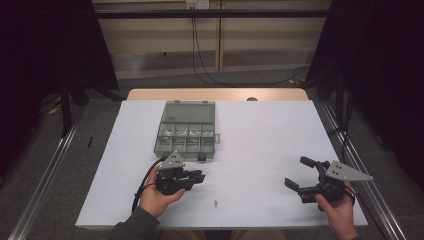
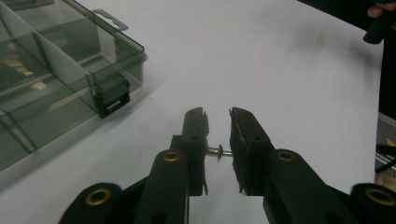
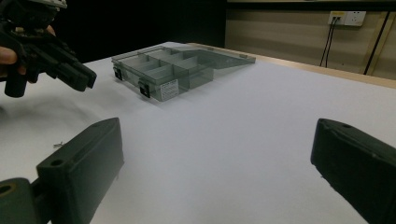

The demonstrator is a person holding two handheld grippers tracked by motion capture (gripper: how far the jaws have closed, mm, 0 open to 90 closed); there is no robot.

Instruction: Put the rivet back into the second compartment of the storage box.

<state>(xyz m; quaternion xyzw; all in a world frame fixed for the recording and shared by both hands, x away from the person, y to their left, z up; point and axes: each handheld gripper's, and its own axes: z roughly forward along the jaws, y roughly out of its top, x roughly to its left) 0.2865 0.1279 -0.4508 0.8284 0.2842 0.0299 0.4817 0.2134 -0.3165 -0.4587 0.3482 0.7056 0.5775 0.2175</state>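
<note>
From above, I'm holding the left tool (image 1: 192, 176) just short of the open box (image 1: 186, 131) on the desk (image 1: 270, 130); a second screw (image 1: 215, 203) is lying nearer me. Left gripper view: I'm pinching a screw (image 2: 218, 152) between nearly closed jaws, so keep pressure steady. Right gripper view: my right tool (image 3: 219, 163) is gaping wide, empty.

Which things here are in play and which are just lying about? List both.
In play:
- screw, held between the jaws of the left hand-held gripper
- organiser box, lid open
- second small screw loose on the table

Lying about:
- right hand-held gripper, open, holding nothing
- wall socket and cables behind the table
</note>
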